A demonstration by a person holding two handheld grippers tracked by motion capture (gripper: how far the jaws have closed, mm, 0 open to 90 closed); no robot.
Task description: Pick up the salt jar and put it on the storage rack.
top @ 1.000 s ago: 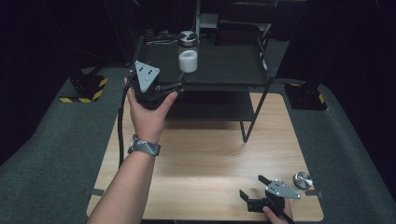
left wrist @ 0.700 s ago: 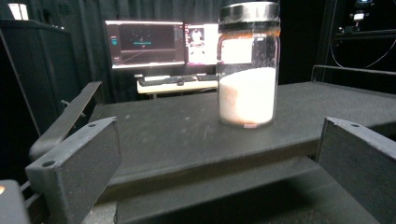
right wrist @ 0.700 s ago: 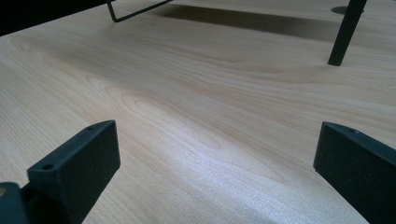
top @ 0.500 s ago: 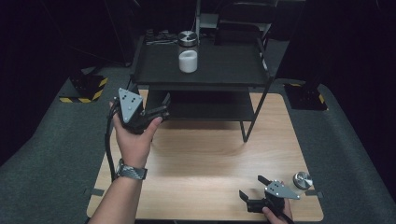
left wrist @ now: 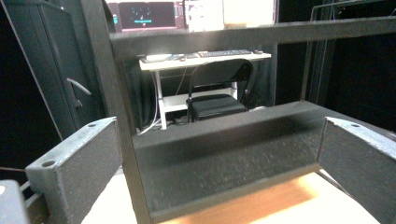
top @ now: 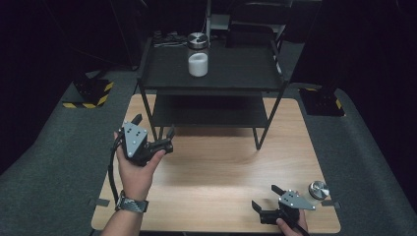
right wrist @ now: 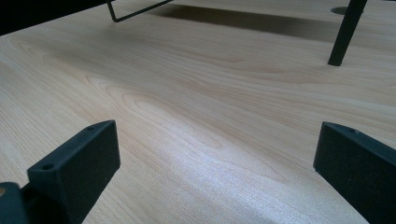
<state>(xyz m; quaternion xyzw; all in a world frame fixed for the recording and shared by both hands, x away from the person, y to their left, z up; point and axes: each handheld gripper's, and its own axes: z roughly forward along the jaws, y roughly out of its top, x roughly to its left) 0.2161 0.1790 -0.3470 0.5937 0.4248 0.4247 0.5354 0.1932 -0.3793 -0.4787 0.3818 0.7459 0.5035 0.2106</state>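
My left gripper (top: 154, 126) is held open in a hand at the front left leg of a black two-tier shelf (top: 162, 86). In the left gripper view my left gripper (left wrist: 217, 130) has its jaws wide apart, the shelf leg (left wrist: 116, 116) and the lower shelf's edge (left wrist: 224, 158) close ahead and nothing between them. A white cylinder (top: 198, 64) and a metal-lidded jar (top: 198, 40) stand on the top shelf. My right gripper (top: 265, 196) rests open near the table's front right corner. In its own view my right gripper (right wrist: 217, 140) faces bare wood.
A small round silver object (top: 318, 189) lies on the wooden table (top: 221, 167) just right of the right gripper. A shelf leg (right wrist: 345, 32) stands ahead of the right gripper. Beyond the shelf are a chair (left wrist: 217, 88) and a desk.
The left gripper has come down and back from the top shelf's front left edge to the height of the lower shelf, staying open. The right gripper has not moved.
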